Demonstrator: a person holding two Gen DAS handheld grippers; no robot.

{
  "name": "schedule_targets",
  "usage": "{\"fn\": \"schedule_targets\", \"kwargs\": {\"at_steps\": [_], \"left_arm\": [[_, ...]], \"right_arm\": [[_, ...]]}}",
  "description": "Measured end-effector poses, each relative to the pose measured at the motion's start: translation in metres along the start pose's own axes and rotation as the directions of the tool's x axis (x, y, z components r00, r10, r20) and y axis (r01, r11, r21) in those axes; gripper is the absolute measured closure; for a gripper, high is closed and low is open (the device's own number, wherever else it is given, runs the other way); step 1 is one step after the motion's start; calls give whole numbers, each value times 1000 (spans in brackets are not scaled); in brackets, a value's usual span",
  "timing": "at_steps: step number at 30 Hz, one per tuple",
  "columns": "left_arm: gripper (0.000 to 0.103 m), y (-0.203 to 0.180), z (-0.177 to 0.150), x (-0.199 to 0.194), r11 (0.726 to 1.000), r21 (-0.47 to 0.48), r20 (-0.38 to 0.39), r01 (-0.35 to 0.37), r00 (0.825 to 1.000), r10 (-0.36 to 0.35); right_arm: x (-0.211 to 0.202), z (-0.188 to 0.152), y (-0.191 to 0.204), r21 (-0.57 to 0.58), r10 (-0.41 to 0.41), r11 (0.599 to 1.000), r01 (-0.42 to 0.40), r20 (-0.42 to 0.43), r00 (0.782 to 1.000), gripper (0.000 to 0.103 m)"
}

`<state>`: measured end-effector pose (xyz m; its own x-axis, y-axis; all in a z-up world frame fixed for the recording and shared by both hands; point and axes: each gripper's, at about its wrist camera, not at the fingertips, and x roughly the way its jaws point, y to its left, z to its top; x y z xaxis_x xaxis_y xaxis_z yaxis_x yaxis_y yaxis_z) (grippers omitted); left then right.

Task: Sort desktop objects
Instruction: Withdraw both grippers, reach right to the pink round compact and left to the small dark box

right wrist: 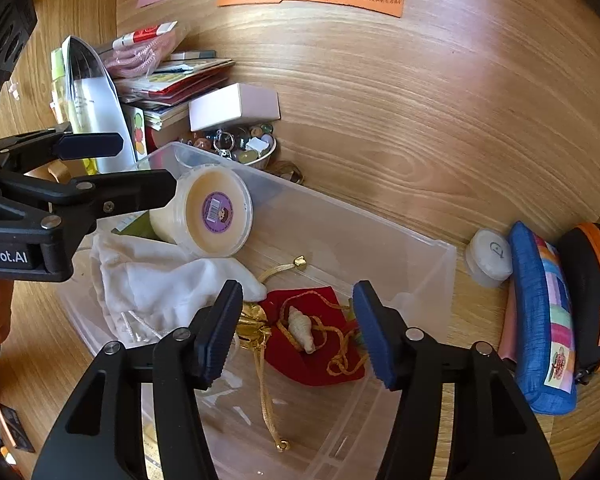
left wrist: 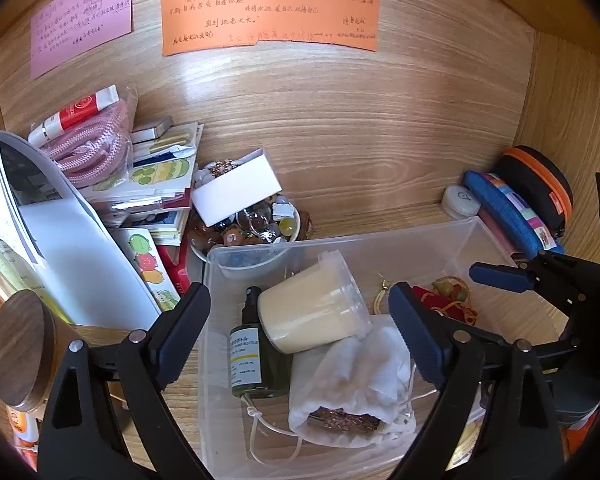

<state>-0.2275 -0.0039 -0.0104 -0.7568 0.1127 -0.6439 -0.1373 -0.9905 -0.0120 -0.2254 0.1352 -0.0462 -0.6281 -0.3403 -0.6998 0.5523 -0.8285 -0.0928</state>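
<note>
A clear plastic bin (left wrist: 340,240) (right wrist: 420,248) sits on the wooden desk. In it lie a cream tub (left wrist: 316,308) (right wrist: 216,212), a green spray bottle (left wrist: 256,356), a white drawstring pouch (left wrist: 352,388) (right wrist: 156,280) and a red pouch with gold cord (left wrist: 444,304) (right wrist: 316,340). My left gripper (left wrist: 300,332) is open and empty above the bottle and tub. My right gripper (right wrist: 298,328) is open and empty above the red pouch; it also shows at the right of the left wrist view (left wrist: 500,276).
A pile of books and stickers (left wrist: 140,184) and a bowl of beads (left wrist: 256,228) with a white box (left wrist: 236,192) stand left of the bin. A white round case (right wrist: 488,256), a blue pouch (right wrist: 540,320) and a black-orange case (right wrist: 588,292) lie at its right.
</note>
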Motion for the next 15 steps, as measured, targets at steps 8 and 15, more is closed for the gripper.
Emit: {"fn": "schedule_targets", "kwargs": {"at_steps": [8,15], "left_arm": [[7,5,3,-16,999,-28,-18,-25,1000,24],[5,3,0,-49,998,-25,11,-51,999,51]], "right_arm": [[-14,4,0,-2,-42,999,42,29,999,34],[-42,15,4,7,-38,999,37,87,995,26]]}}
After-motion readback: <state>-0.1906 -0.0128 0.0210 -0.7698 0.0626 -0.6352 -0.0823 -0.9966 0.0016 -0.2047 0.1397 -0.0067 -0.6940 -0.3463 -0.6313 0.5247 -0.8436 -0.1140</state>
